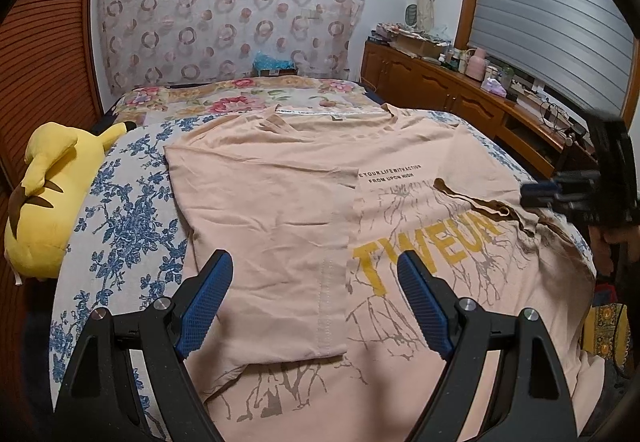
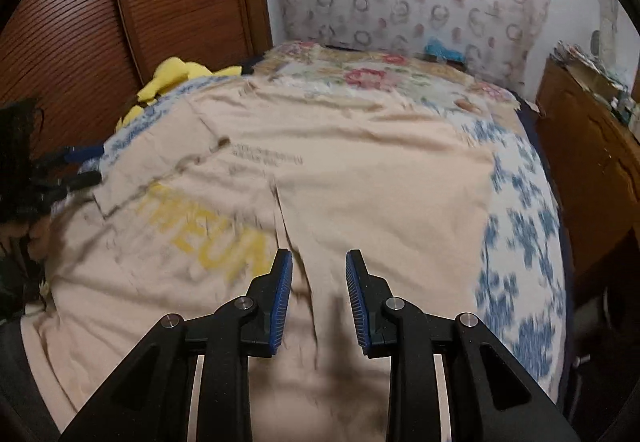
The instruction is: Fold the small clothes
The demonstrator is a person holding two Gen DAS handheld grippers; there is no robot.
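A peach T-shirt [image 1: 280,201] with yellow letters and a grey branch print lies spread on the bed, one side folded over its middle. It also shows in the right wrist view [image 2: 360,181], blurred. My left gripper [image 1: 316,274] is open and empty, a little above the folded flap. My right gripper [image 2: 319,270] is open with a narrower gap, empty, above the shirt's fold edge. The right gripper shows at the far right of the left wrist view [image 1: 536,191]. The left gripper shows at the left edge of the right wrist view [image 2: 86,165].
The bed has a blue floral sheet [image 1: 120,217] and a flowered blanket [image 1: 240,97] at the far end. A yellow plush toy [image 1: 44,209] lies at its left edge. A wooden cabinet [image 1: 460,93] with clutter runs along the right wall. A wooden slatted panel [image 2: 100,21] stands left.
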